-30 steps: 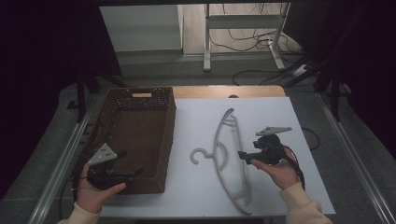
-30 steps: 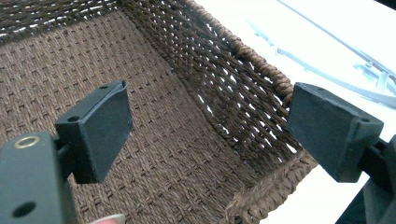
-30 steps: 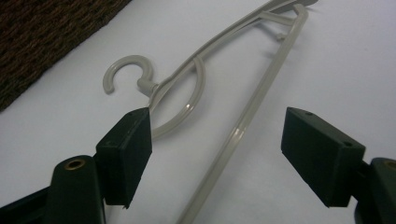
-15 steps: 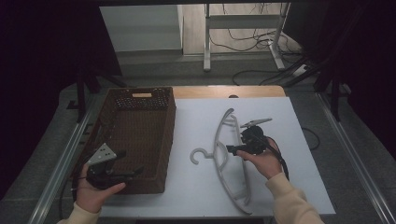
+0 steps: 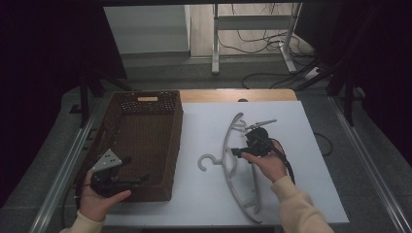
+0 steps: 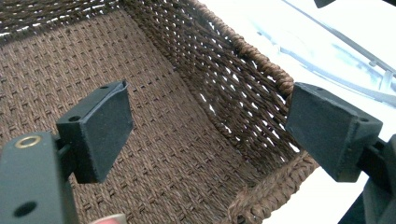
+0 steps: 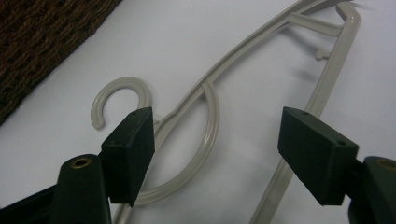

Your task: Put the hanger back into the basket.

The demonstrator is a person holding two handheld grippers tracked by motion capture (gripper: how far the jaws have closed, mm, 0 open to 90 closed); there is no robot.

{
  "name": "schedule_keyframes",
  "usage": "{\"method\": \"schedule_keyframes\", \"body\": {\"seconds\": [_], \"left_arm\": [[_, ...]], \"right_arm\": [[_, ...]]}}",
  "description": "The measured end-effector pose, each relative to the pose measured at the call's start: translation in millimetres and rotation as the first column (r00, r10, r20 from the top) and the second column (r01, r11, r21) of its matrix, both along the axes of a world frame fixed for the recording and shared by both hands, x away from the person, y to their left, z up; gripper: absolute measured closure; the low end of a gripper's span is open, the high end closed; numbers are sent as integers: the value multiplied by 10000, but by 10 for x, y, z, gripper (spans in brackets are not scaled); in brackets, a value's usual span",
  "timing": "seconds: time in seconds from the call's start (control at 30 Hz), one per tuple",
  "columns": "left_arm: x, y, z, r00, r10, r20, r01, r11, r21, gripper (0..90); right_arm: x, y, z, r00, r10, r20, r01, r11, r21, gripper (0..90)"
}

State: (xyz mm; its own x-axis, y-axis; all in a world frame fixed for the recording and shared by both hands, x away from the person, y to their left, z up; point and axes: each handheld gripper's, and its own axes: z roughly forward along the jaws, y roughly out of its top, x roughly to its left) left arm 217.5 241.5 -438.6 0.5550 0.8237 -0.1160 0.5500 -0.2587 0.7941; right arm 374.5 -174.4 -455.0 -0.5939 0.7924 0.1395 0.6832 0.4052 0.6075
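Note:
A pale plastic clothes hanger [image 5: 232, 160] lies flat on the white table [image 5: 301, 194], its hook [image 5: 206, 161] pointing left toward the basket. My right gripper [image 5: 238, 151] hovers over the hanger's middle, open; in the right gripper view its jaws straddle the hanger's arms [image 7: 210, 116] with the hook [image 7: 119, 95] just beyond the left jaw. A brown wicker basket [image 5: 167, 145] stands on the table's left side. My left gripper [image 5: 141, 178] is open at the basket's near right corner, with the woven wall [image 6: 243, 84] between its jaws.
The basket's inside [image 6: 154, 154] holds nothing that I can see. Metal rails [image 5: 63, 170] run along the table's sides. Beyond the far edge stand a frame's legs [image 5: 214, 43] and floor cables [image 5: 272, 39].
My right gripper has moved left from the table's right part to above the hanger's middle. The left gripper has stayed at the basket's near corner.

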Motion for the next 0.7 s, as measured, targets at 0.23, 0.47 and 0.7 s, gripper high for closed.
{"method": "schedule_keyframes", "body": {"seconds": [0.23,0.47,0.7], "left_arm": [[3,-5,-5,10000,-16,-3,16,10000,4,152],[-2,-1,1,10000,2,52,-1,10000,-24,153],[1,-1,-3,10000,-19,31,19,10000,1,154]], "right_arm": [[50,113,-71,9997,50,-239,-58,9994,-328,307],[94,193,-151,9993,53,-365,-81,9971,-763,334],[129,282,-247,9985,171,-516,-237,9912,-1300,362]]}}
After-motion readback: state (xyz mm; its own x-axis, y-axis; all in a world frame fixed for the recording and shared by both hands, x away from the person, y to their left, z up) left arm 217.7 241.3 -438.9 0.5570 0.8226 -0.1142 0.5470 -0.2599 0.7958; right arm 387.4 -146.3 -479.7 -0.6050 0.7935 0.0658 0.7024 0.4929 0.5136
